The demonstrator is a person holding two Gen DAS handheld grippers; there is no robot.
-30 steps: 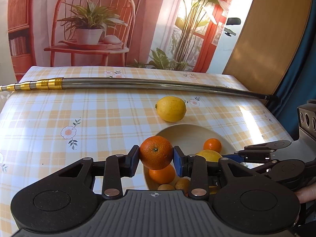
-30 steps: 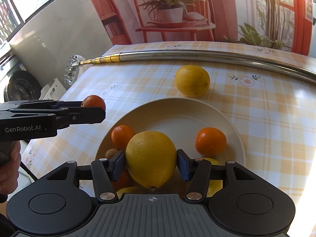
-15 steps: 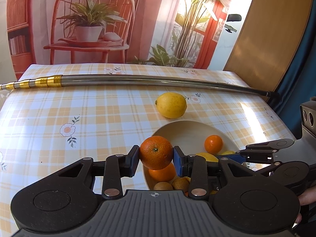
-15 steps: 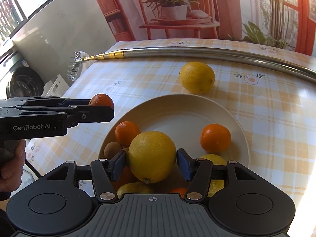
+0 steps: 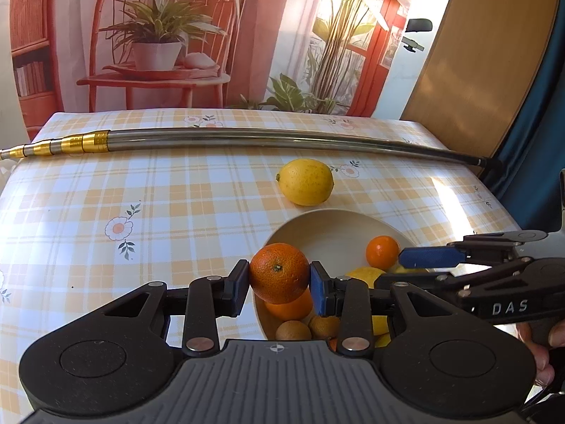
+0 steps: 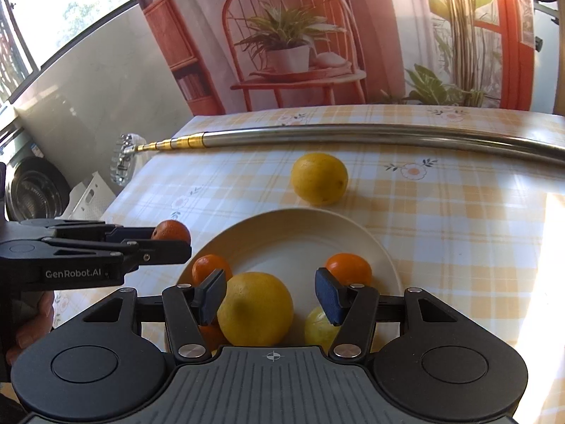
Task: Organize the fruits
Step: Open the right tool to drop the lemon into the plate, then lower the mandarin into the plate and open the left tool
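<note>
My left gripper is shut on an orange, held over the left rim of a cream bowl. The same orange peeks between those fingers in the right wrist view. My right gripper is open over the bowl, and a large lemon rests in the bowl between its spread fingers. The bowl also holds small oranges, another lemon and brown kiwis. A loose lemon lies on the tablecloth just beyond the bowl.
A long metal pole with a gold telescopic end lies across the far side of the checked tablecloth. A hand holds the left tool. A printed backdrop stands behind the table; a washing machine is off its left edge.
My right gripper has opened and let go of the large lemon, which now sits lower in the bowl. My left gripper still holds its orange at the bowl's left rim.
</note>
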